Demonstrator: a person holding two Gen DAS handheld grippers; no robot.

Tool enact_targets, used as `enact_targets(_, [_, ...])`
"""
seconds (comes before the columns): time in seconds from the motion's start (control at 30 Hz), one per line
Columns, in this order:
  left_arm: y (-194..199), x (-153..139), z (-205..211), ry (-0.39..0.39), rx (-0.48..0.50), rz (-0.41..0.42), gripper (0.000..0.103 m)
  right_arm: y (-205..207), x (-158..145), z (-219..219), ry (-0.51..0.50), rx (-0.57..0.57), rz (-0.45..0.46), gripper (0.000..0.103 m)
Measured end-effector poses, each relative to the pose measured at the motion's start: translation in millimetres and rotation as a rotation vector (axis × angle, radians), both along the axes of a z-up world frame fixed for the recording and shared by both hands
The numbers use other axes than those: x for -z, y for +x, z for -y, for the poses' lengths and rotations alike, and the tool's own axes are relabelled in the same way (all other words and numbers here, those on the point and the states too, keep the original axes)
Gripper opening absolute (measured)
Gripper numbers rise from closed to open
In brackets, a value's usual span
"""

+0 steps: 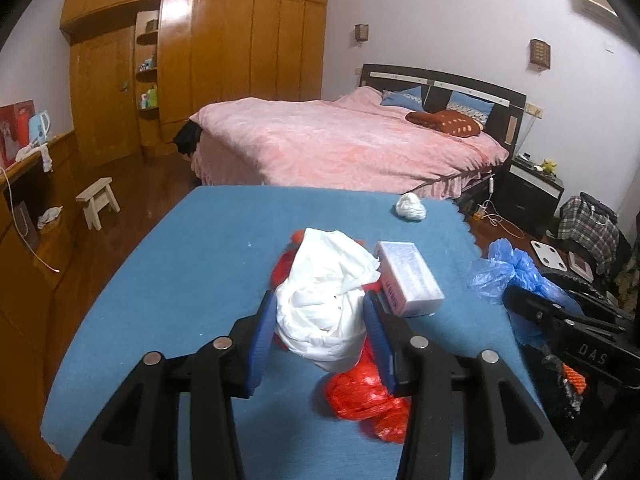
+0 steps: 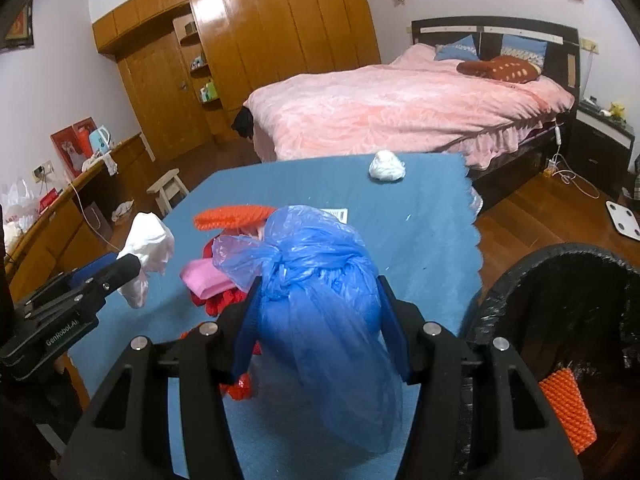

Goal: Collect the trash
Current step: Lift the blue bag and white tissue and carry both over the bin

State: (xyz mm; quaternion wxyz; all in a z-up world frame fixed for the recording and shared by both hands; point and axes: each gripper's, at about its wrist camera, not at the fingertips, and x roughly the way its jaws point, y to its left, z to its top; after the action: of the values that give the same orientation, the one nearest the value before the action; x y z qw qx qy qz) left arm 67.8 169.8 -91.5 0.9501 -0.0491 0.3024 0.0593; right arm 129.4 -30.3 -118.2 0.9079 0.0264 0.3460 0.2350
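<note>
Left tongs point(image 1: 320, 316) clamp the white bag point(image 1: 328, 304), right tongs point(image 2: 316, 312) the blue bag point(image 2: 320, 280) (slippery film, lower centre), so either could slide free short of the bin point(image 2: 560, 280).

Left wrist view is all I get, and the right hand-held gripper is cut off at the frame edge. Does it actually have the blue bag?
Observer: Yes. The right hand-held gripper is shut on the blue bag, with one finger on each side of the knotted bundle.
Operator: Where's the bin?
Observer: A black bin stands to the right of that gripper, past the right edge of the blue table. Its top is open.
Operator: Anything in it?
Observer: An orange textured piece shows inside the rim. The rest of the inside is too dark to tell.
</note>
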Motion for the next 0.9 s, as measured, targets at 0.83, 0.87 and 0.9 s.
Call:
enact_targets(0.83, [17.5, -34.6, 93.7, -0.006, 0.182, 0.072, 0.044, -25.1, -44.2, 94.5, 0.016, 0.176, 0.09, 0.053])
enact_targets(0.87, [18.5, -35.3, 99.8, -0.005, 0.196, 0.073, 0.044, -26.5, -45.4, 101.3, 0.016, 0.189, 0.093, 0.053])
enact_targets(0.9, [18.0, -35.9, 103.3, -0.005, 0.207, 0.074, 0.044, -26.8, -45.7, 105.3, 0.015, 0.198, 0.094, 0.053])
